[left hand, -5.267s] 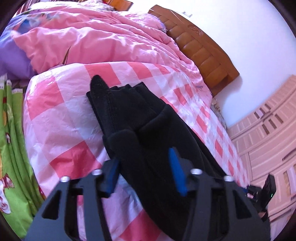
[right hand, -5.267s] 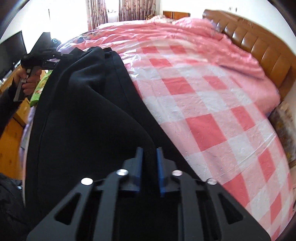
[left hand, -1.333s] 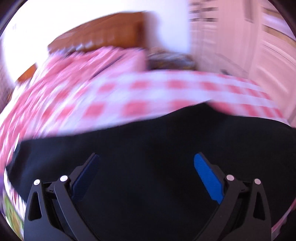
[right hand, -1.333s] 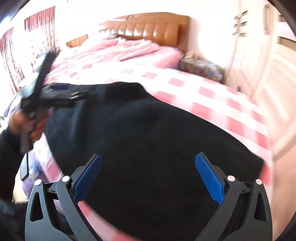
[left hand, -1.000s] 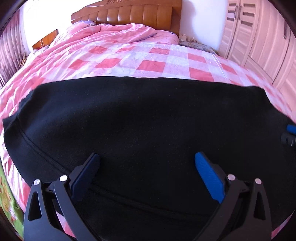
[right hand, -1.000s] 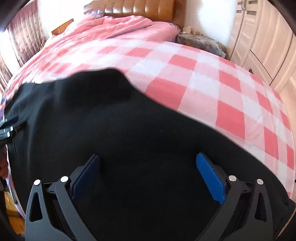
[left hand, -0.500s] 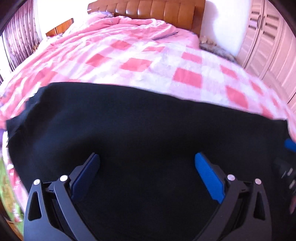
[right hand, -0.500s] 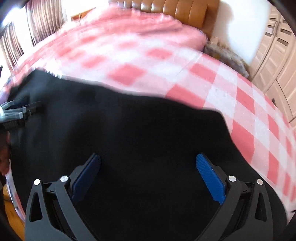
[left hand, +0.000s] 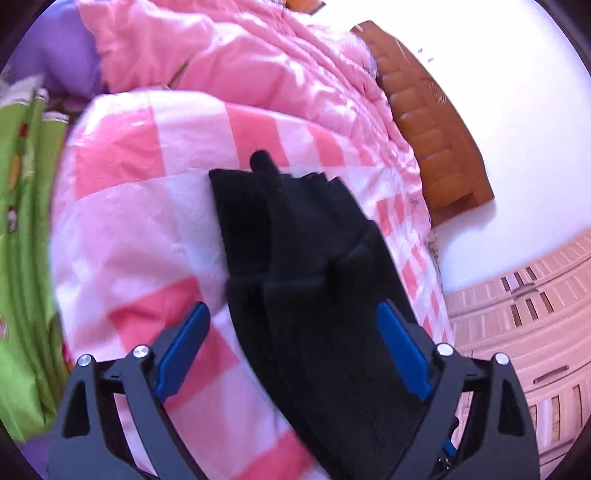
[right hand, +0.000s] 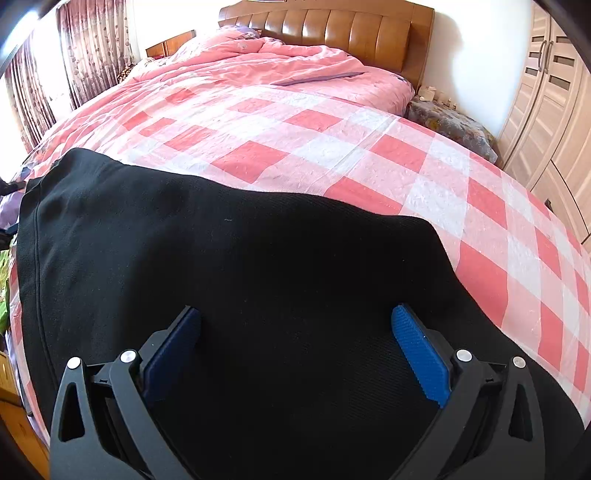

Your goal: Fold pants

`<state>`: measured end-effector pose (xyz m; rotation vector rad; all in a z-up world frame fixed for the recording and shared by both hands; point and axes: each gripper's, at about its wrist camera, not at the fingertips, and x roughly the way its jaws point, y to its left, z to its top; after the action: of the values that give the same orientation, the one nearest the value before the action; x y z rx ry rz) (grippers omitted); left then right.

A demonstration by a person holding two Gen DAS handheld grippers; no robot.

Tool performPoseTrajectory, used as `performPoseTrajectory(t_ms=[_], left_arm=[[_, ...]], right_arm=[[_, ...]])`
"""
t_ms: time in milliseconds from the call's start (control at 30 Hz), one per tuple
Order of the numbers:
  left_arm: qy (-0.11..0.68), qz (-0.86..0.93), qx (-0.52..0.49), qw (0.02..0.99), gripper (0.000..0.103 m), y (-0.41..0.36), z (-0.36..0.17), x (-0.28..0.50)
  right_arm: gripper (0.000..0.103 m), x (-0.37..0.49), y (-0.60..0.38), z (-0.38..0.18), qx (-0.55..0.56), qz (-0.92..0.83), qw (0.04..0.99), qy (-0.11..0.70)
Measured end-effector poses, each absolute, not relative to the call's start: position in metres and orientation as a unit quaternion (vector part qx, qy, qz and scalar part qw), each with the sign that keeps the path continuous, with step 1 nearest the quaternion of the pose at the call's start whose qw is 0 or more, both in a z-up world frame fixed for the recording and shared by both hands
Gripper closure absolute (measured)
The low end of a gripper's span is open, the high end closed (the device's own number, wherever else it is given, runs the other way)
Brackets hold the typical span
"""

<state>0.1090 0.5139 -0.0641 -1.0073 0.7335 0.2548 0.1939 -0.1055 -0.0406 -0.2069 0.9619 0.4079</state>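
Observation:
The black pants (right hand: 240, 258) lie folded lengthwise on the pink-and-white checked bed cover (right hand: 332, 129), near its front edge. In the left wrist view the pants (left hand: 295, 229) run away from me as a narrow strip with layered ends at the far side. My left gripper (left hand: 291, 306) straddles the near part of that strip. Its jaws are closing, the blue pads (left hand: 400, 350) stand clear of the cloth on both sides. My right gripper (right hand: 295, 309) hovers wide open over the broad black fabric, with nothing pinched between its pads.
A bunched pink duvet (left hand: 221, 55) and brown padded headboard (right hand: 332, 29) fill the far end of the bed. Pale wardrobe doors (right hand: 554, 92) stand at the right, a cluttered nightstand (right hand: 450, 122) beside them. Green patterned cloth (left hand: 22, 258) hangs off the bed's edge; curtains (right hand: 85, 48) are far left.
The left gripper has swung along the pants and rolled, so it now looks down their length instead of across them. Its jaws stand slightly narrower. The right gripper has slid sideways, then held still.

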Motion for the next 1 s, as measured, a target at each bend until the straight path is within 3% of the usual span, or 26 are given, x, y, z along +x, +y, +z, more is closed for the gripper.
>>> performPoseTrajectory(t_ms=[400,467,500,567,900,1000], left_arm=[[0.342,0.074,-0.432,0.831,0.016,0.514,-0.076,0.131],[0.349,0.084,-0.413,0.837,0.036,0.512,-0.078,0.13],[0.351,0.098,-0.411,0.836,0.056,0.514,-0.08,0.127],[0.339,0.08,-0.434,0.831,0.068,0.52,-0.084,0.121],[0.345,0.216,-0.298,0.863,0.072,0.479,-0.043,0.127],[0.32,0.217,-0.218,0.896,0.072,0.44,0.001,0.132]], right_arm=[[0.004,0.193,-0.106,-0.04,-0.099,0.195,0.861,0.459],[0.004,0.193,-0.106,-0.04,-0.099,0.195,0.861,0.459],[0.004,0.193,-0.106,-0.04,-0.099,0.195,0.861,0.459],[0.004,0.193,-0.106,-0.04,-0.098,0.195,0.862,0.458],[0.004,0.194,-0.105,-0.039,-0.098,0.195,0.862,0.458],[0.004,0.195,-0.106,-0.038,-0.093,0.198,0.862,0.457]])
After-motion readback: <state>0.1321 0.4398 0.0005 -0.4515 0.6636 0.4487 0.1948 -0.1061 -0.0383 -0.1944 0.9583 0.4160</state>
